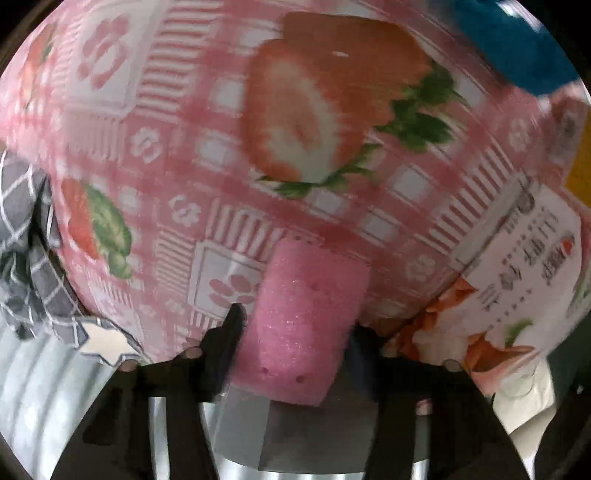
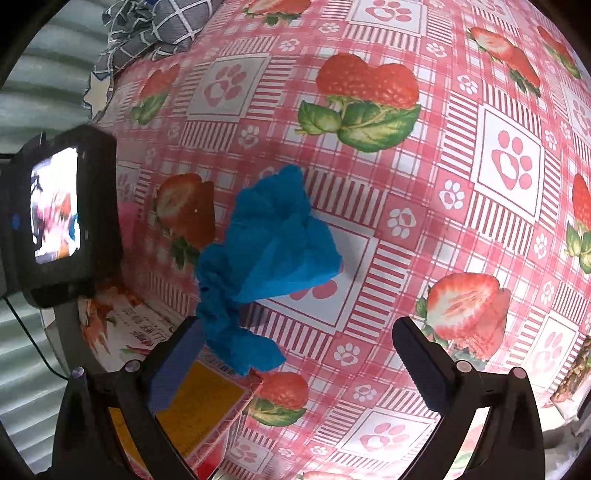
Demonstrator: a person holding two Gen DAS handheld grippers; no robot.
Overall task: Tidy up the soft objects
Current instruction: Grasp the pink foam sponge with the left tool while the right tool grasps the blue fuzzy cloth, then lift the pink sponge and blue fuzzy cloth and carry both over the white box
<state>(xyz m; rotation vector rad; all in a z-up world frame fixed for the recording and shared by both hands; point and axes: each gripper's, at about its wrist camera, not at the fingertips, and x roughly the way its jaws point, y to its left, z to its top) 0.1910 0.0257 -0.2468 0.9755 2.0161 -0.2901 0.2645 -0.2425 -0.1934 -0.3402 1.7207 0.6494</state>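
Blurred motion softens the left wrist view, where a box is cut off at right. Left gripper is clenched on a pink sponge above the tablecloth. Right gripper is spread wide, a blue cloth lying crumpled on the tablecloth between its fingers, against the left one.

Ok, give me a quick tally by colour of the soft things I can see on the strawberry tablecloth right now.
Pink: 1, the foam block gripped in the left hand-held gripper.
Blue: 1, the crumpled cloth lying just ahead of the open right hand-held gripper.
Grey: 1, the checked cloth bunched at the table edge.
Total: 3
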